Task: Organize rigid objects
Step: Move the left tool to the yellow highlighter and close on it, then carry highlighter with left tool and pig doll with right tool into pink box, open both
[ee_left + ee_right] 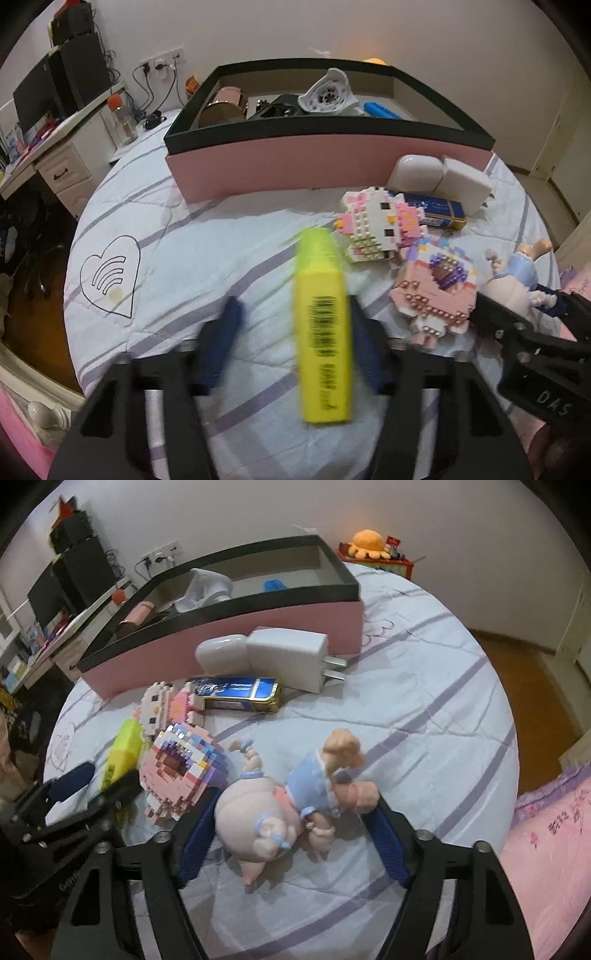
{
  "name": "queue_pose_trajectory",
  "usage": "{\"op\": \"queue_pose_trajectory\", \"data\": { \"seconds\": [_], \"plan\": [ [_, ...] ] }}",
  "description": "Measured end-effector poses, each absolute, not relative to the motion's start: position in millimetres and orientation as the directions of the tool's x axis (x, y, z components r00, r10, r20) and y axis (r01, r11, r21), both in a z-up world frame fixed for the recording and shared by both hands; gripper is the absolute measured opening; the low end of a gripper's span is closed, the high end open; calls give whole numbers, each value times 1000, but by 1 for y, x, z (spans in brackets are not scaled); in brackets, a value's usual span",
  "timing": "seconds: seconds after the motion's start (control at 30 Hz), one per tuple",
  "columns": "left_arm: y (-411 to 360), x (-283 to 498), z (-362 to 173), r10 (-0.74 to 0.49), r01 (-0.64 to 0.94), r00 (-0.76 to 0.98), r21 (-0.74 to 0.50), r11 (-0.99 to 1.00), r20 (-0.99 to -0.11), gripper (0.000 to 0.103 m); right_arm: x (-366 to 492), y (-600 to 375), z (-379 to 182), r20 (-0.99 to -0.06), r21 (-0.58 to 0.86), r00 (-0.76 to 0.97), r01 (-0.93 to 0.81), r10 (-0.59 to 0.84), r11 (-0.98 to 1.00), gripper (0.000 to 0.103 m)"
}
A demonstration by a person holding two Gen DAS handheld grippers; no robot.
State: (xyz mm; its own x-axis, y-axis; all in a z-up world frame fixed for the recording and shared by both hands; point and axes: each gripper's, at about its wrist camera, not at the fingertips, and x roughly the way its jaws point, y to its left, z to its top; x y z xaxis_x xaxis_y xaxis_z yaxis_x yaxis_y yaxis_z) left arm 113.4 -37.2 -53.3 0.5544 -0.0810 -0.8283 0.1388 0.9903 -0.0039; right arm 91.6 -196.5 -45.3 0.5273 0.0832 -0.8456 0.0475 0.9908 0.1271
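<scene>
Left wrist view: highlighter (323, 325) lying between left gripper (291, 332) fingers, spread apart, touching only one side, ready for clamping. Doll (280, 805) between right gripper (291, 834) fingers, likewise apart, on bed (424, 709); box (325, 166) beyond, probably their destination.

We see open bedspread (177, 236) left of the highlighter (323, 325). To its right, brick figures (380, 225), a tin (236, 693) and a charger (286, 657) crowd the way to the box (325, 170).

Glossy plastic charger (286, 657) (quilted cloth bedspread (424, 716))
</scene>
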Motion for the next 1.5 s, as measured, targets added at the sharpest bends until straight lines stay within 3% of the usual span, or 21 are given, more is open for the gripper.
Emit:
{"op": "queue_pose_trajectory", "data": {
  "seconds": [0.13, 0.17, 0.7, 1.03, 1.27, 1.5],
  "plan": [
    [-29, 114, -51, -99, 141, 547, -25, 990, -831, 27, 89, -207, -44, -837, 181, 531, 44, 131, 982, 72],
    [-26, 115, -51, -109, 140, 544, -38, 989, -832, 27, 89, -208, -43, -836, 185, 531, 42, 135, 982, 56],
    [-18, 114, -39, -164, 121, 542, -116, 986, -825, 27, 89, -214, -30, -812, 250, 547, 11, 203, 968, 56],
    [-15, 125, 3, -180, 141, 577, -120, 983, -797, 27, 97, -207, 22, -755, 257, 611, -59, 238, 965, 56],
    [-8, 173, 42, -178, 158, 625, -100, 982, -760, 27, 147, -193, 67, -698, 210, 671, -144, 251, 967, 56],
    [-19, 247, 44, -194, 191, 599, -96, 977, -777, 27, 223, -189, 67, -709, 195, 655, -176, 263, 965, 56]
  ]
}}
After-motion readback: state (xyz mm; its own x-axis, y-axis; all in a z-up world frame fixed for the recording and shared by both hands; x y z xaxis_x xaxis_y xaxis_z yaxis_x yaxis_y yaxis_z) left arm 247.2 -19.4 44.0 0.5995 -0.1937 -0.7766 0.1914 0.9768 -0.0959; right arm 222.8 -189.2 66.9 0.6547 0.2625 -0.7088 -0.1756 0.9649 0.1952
